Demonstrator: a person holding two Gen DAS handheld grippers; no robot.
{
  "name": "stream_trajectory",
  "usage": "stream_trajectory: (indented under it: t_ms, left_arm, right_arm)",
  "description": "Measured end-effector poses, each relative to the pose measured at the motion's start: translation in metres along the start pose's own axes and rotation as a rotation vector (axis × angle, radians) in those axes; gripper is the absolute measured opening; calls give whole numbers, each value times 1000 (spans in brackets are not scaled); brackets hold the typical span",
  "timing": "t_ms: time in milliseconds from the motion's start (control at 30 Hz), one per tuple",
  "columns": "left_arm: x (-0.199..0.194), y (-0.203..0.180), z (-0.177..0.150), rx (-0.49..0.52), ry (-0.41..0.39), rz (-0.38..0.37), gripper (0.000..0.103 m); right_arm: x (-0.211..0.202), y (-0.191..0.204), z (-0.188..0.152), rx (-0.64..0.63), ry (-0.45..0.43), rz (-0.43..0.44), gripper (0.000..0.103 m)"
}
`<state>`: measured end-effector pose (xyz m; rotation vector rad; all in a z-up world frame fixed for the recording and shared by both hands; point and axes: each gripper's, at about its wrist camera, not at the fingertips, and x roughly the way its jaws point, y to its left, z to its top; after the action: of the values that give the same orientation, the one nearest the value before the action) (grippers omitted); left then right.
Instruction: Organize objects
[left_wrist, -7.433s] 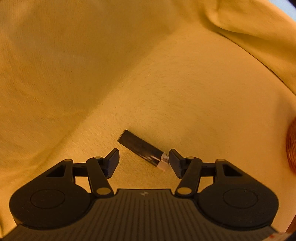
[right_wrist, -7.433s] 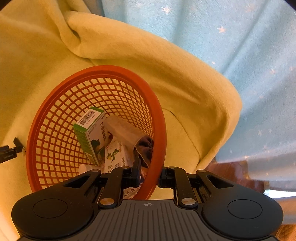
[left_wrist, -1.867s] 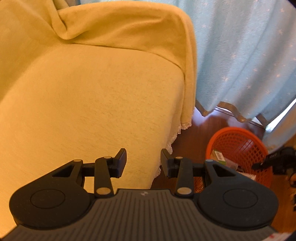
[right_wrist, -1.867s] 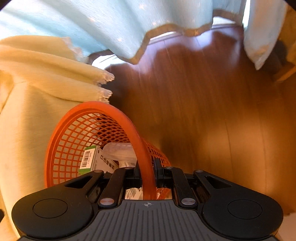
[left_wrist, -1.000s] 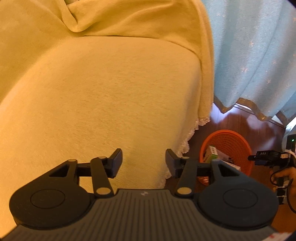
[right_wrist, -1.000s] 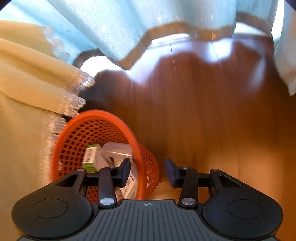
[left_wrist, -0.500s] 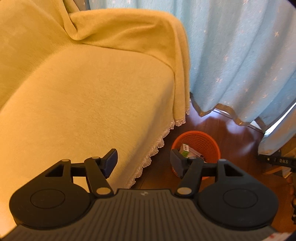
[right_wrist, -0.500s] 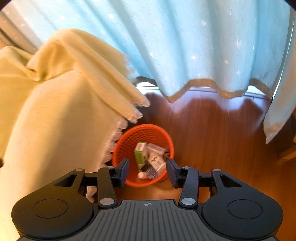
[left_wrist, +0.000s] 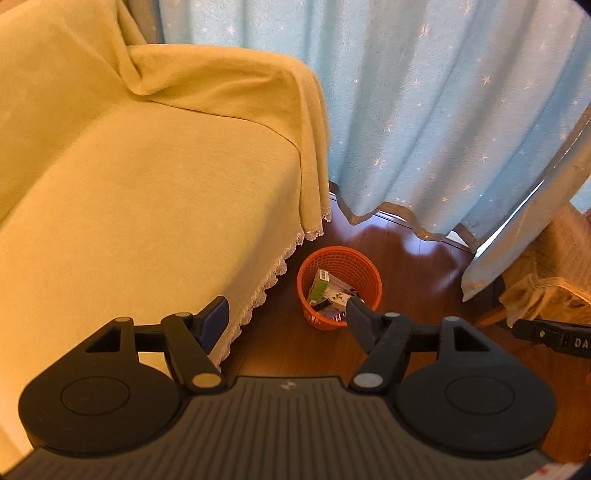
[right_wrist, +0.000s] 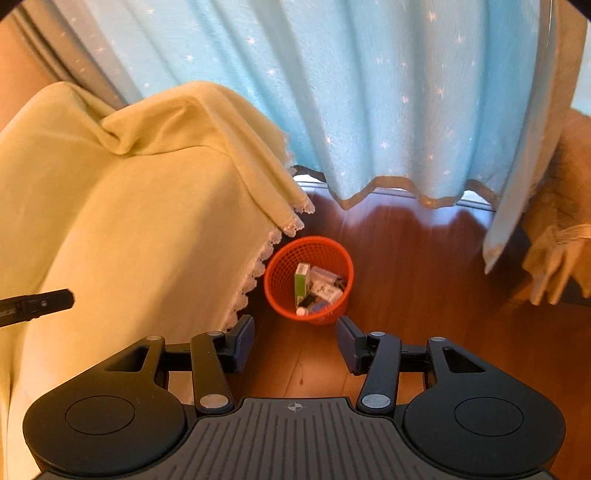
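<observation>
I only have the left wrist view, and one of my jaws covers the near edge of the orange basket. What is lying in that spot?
Observer: In the right wrist view, a small white-capped item lies against the near wall of the orange basket, just below the green box.
Operator: Is the right gripper carrying anything?
Observer: No. The right gripper has its jaws apart and nothing between them, with only the wood floor behind.
Operator: Where does my gripper show from there?
Observer: The left gripper shows only as a dark tip at the left edge of the frame, over the yellow sofa cover.
</observation>
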<state>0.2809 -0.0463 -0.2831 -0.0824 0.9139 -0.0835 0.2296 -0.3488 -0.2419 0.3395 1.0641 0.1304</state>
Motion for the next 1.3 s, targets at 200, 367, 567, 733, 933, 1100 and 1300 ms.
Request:
stream_trajectory:
  t_ms: [200, 367, 567, 733, 933, 1100, 1300]
  left_arm:
    - [-75, -4, -20, 50, 34, -39, 73]
    - [-137, -9, -36, 88, 25, -52, 78]
    - [-192, -5, -49, 88, 29, -86, 80]
    - [-221, -2, -53, 98, 37, -102, 80]
    - [-236, -1, -53, 79, 41, -107, 80]
    - [-238, 0, -49, 73, 46, -103, 80]
    - [-239, -2, -50, 81, 50, -109, 80]
  right_arm:
    - [-74, 44, -21, -19, 33, -30, 47]
    - [-129, 76, -39, -27, 44, -22, 47]
    - [-176, 105, -56, -41, 58, -9, 47]
    - [-197, 126, -64, -83, 87, -2, 47]
    - [-208, 140, -61, -128, 108, 21, 47]
    - [-211, 143, -56, -134, 106, 35, 47]
    - [-212, 148, -51, -132, 109, 62, 47]
